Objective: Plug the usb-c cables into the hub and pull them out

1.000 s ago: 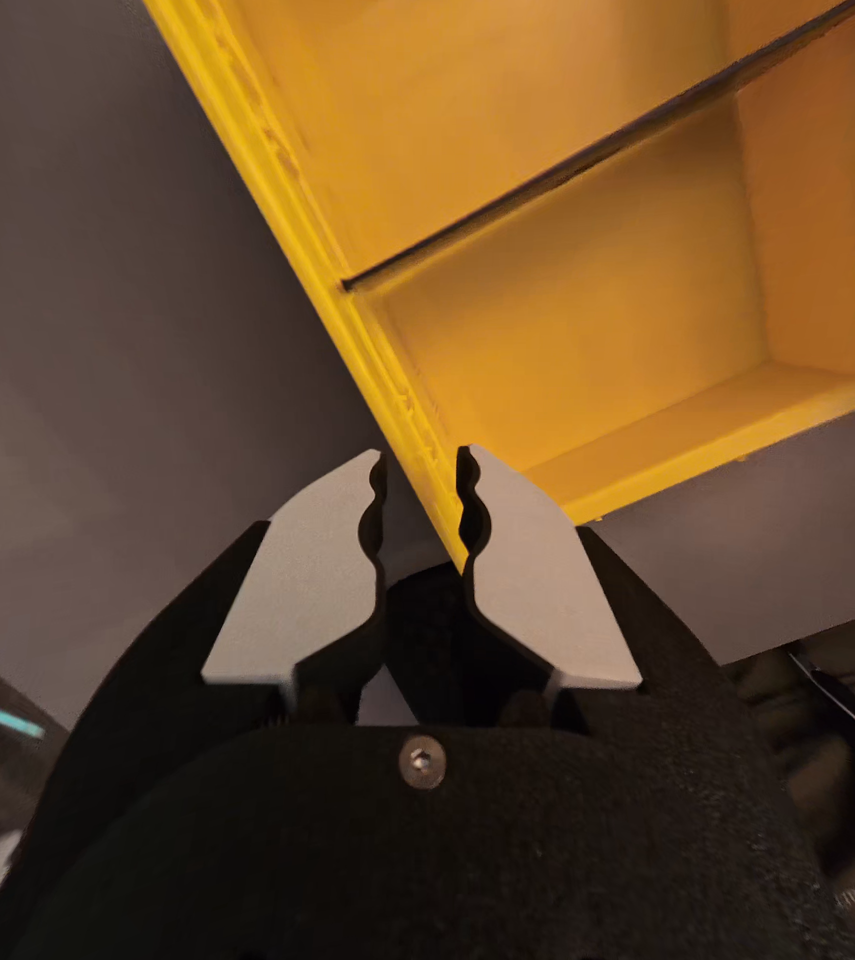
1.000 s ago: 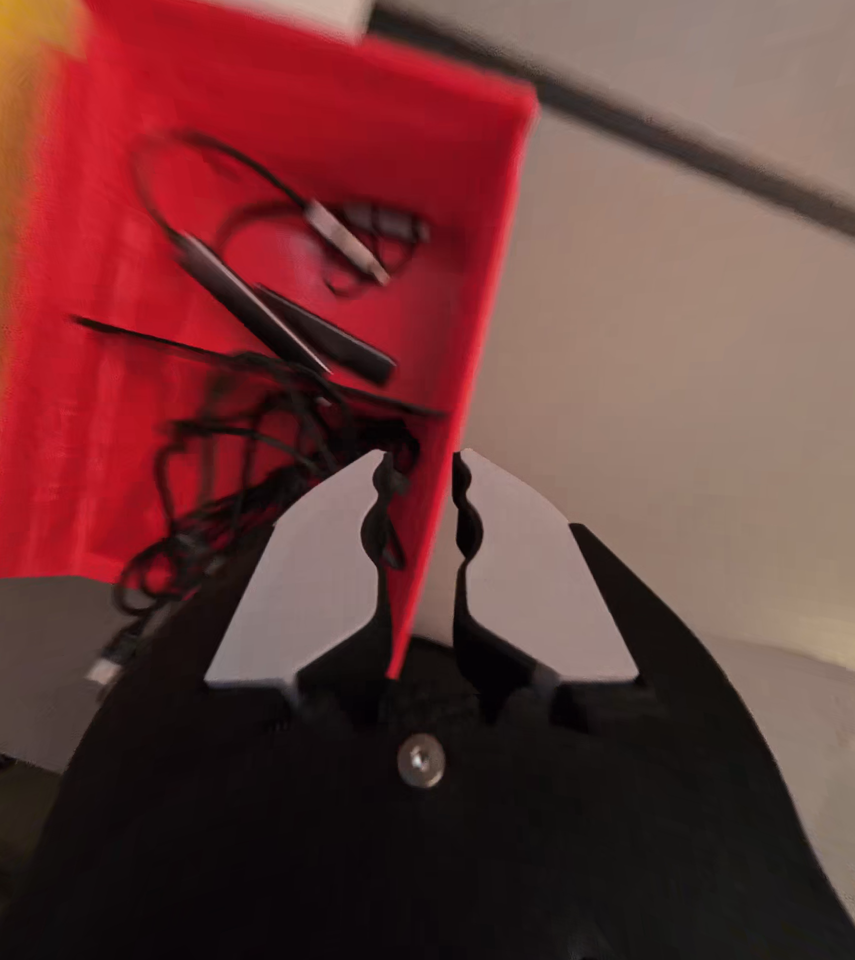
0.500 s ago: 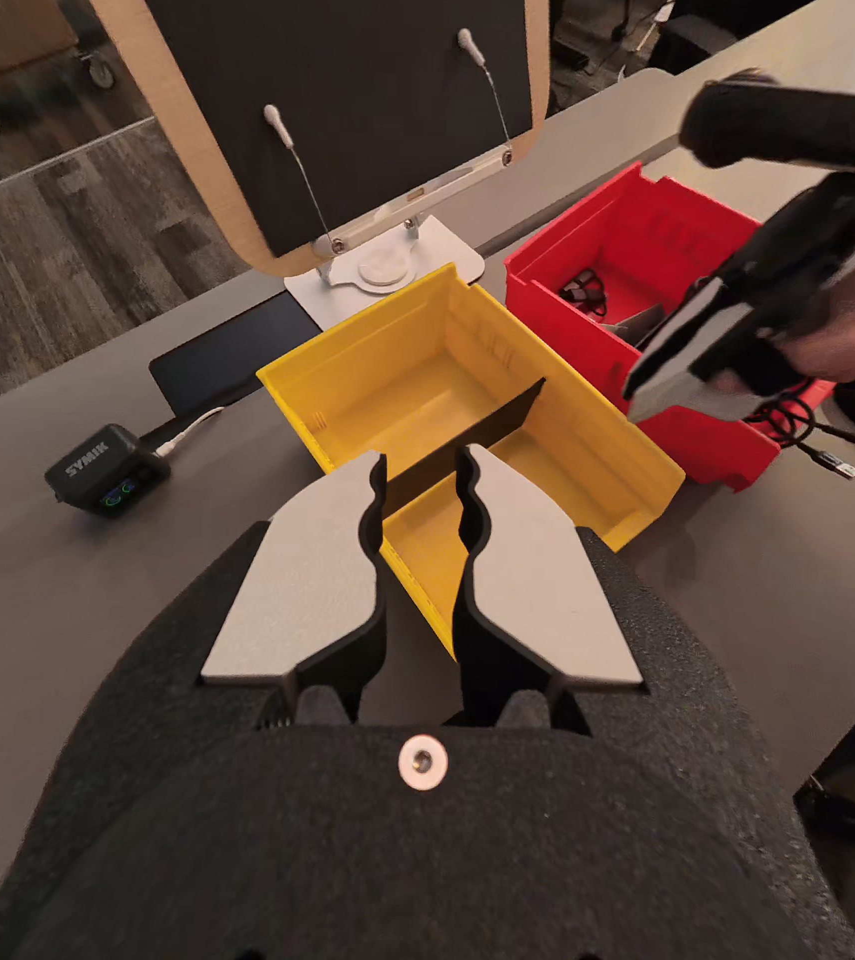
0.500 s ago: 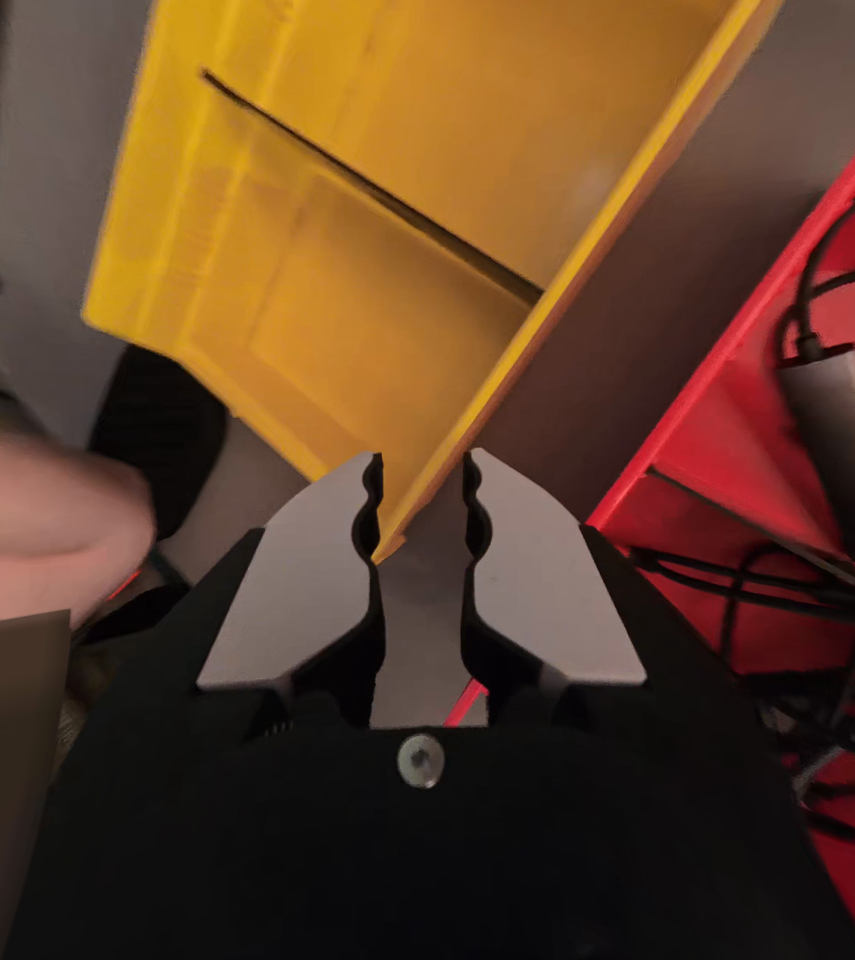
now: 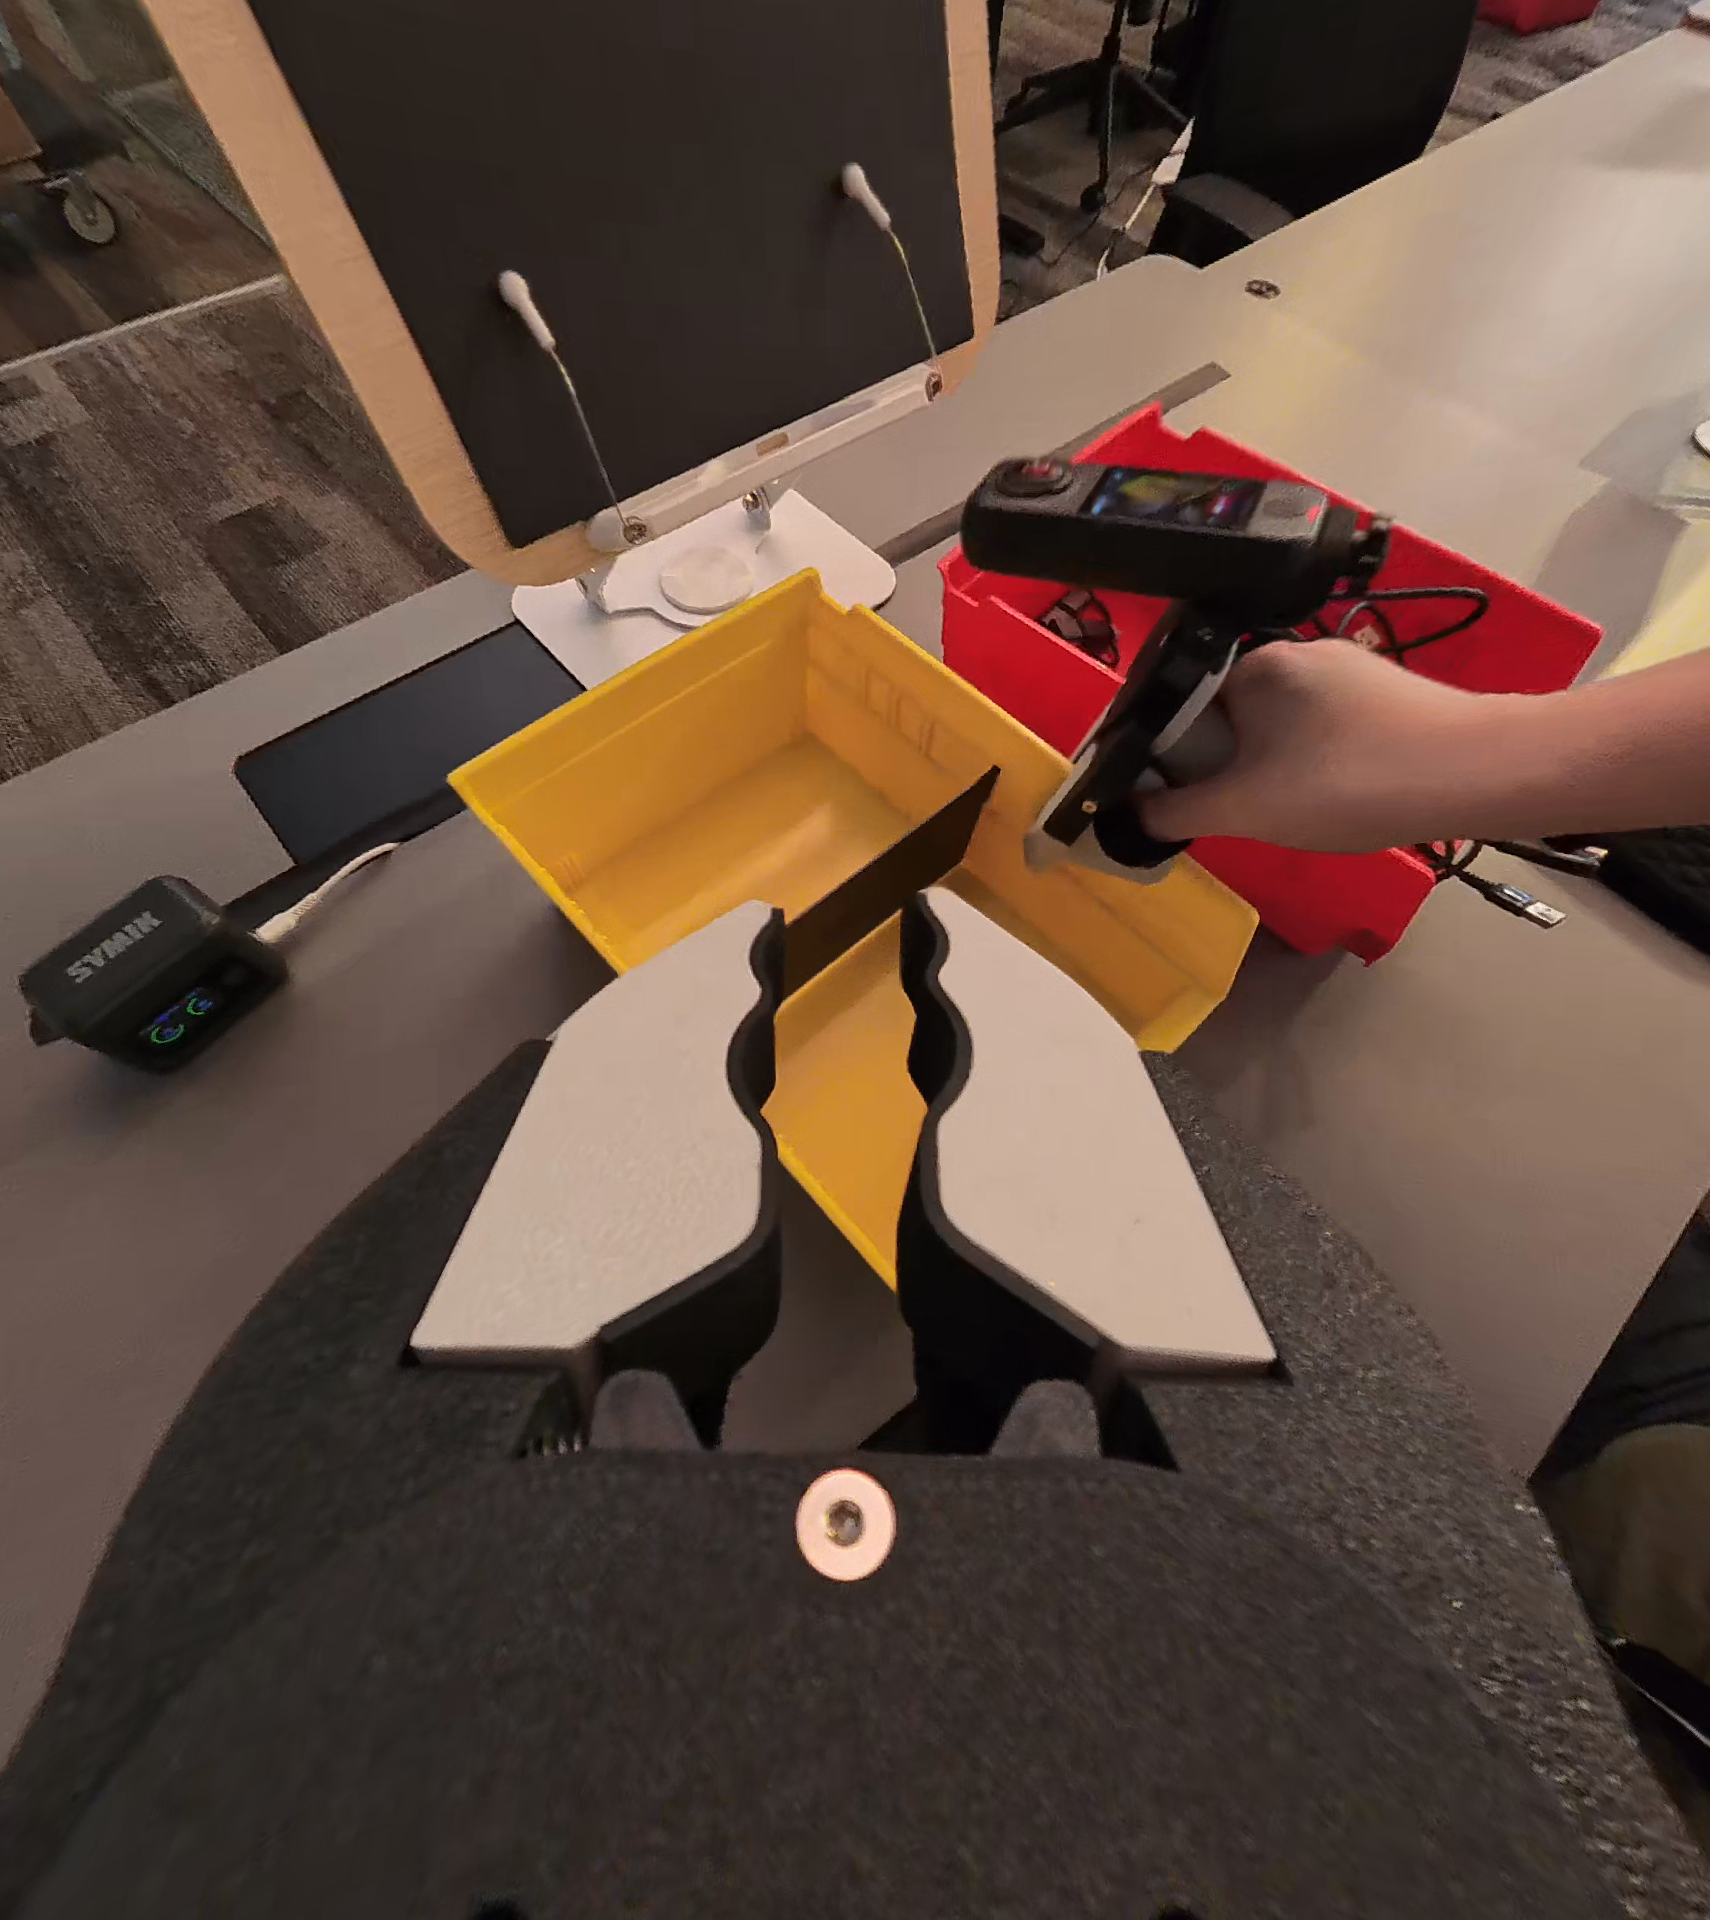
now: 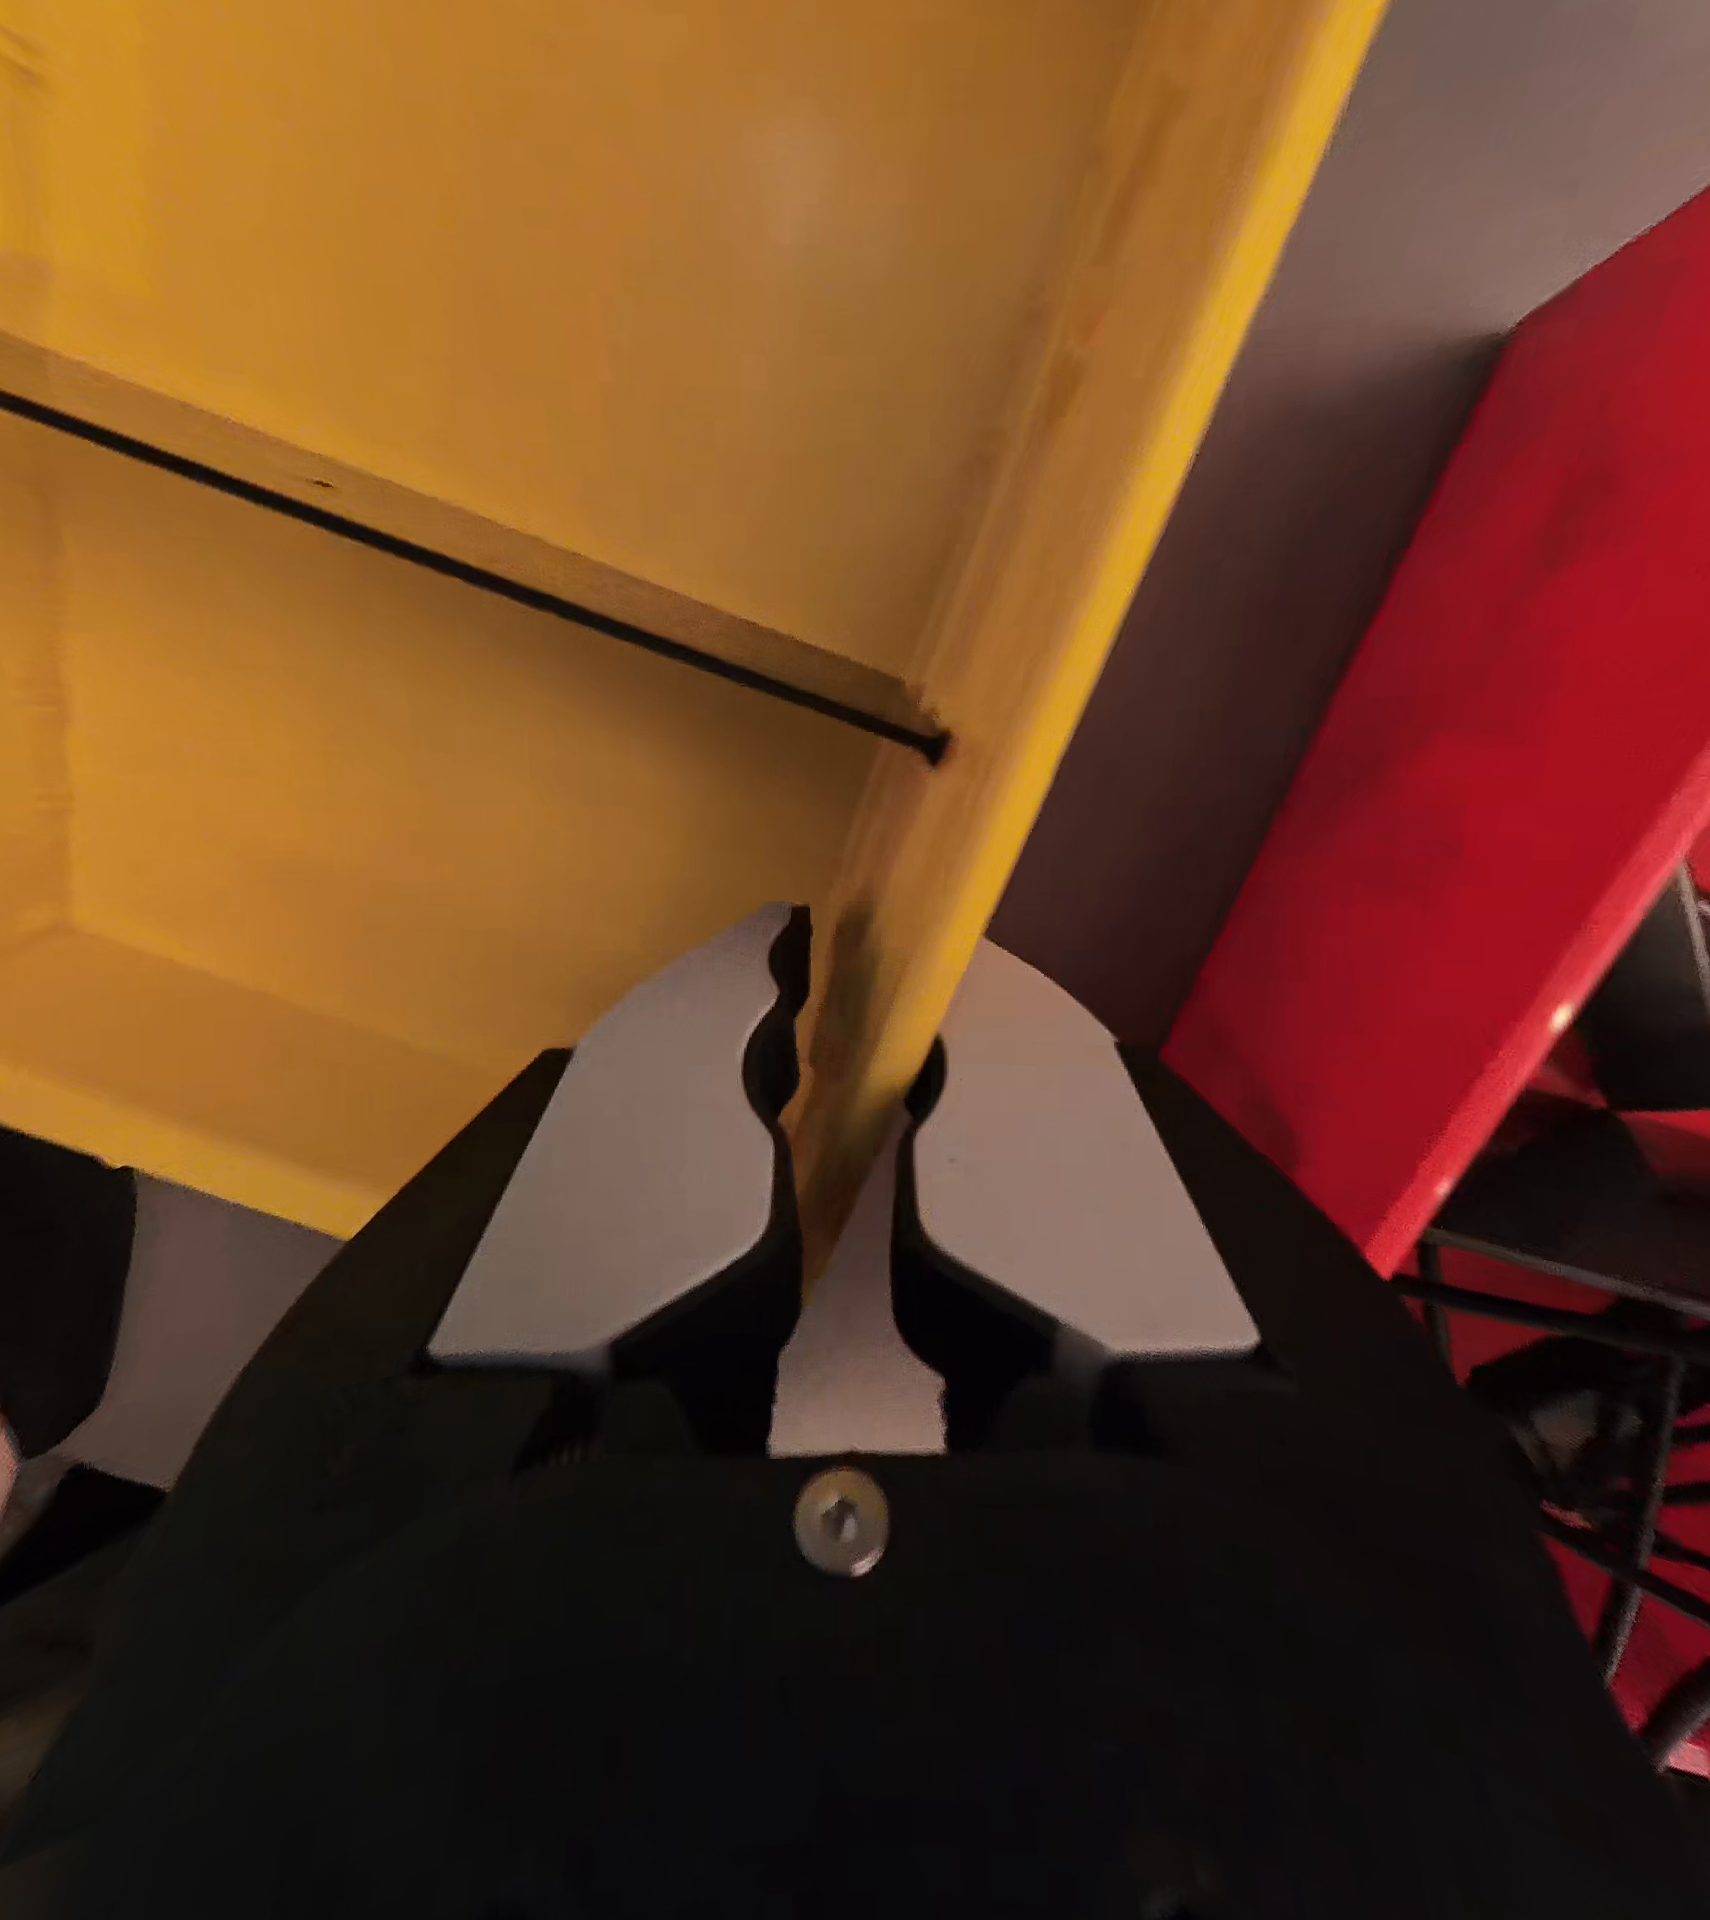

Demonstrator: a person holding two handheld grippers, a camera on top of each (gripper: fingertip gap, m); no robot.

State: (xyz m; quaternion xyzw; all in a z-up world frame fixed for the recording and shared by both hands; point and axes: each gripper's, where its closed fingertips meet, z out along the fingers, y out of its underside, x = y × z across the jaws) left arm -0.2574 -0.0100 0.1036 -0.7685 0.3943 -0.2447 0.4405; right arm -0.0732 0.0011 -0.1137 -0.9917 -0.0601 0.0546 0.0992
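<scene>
Yellow plastic fills the gap of the right tongs point(image 6: 882, 935): the side wall of the yellow bin point(image 5: 622, 727) is straddled by them, just short of the slot where the black divider point(image 5: 892, 873) meets that wall. Whether the wall is truly clamped or only bracketed cannot be told. The left tongs point(image 5: 846, 909) are held at a narrow gap with nothing between them, above the bin's near corner and apart from it. The right tool is gripped by a hand point(image 5: 1298, 748) that reaches across the red bin point(image 5: 1298, 883).

The step in hand is judged to be the shifting of the yellow bin, with no plugging begun. It would best be done with the wall seized squarely, the bin slid along the worktop point(image 5: 207, 1195) rather than tipped, and the near corner steadied by the left tongs if the bin twists.

The usb-c cables point(image 6: 1609, 1455) are seen tangled in the red bin, beside a dark block point(image 6: 1651, 997) taken to be the hub. One cable is draped over that bin's front wall, and its plug point(image 5: 1542, 914) lies flat on the worktop. Its long axis runs away from the red bin, with the metal tip pointed rightward.
</scene>
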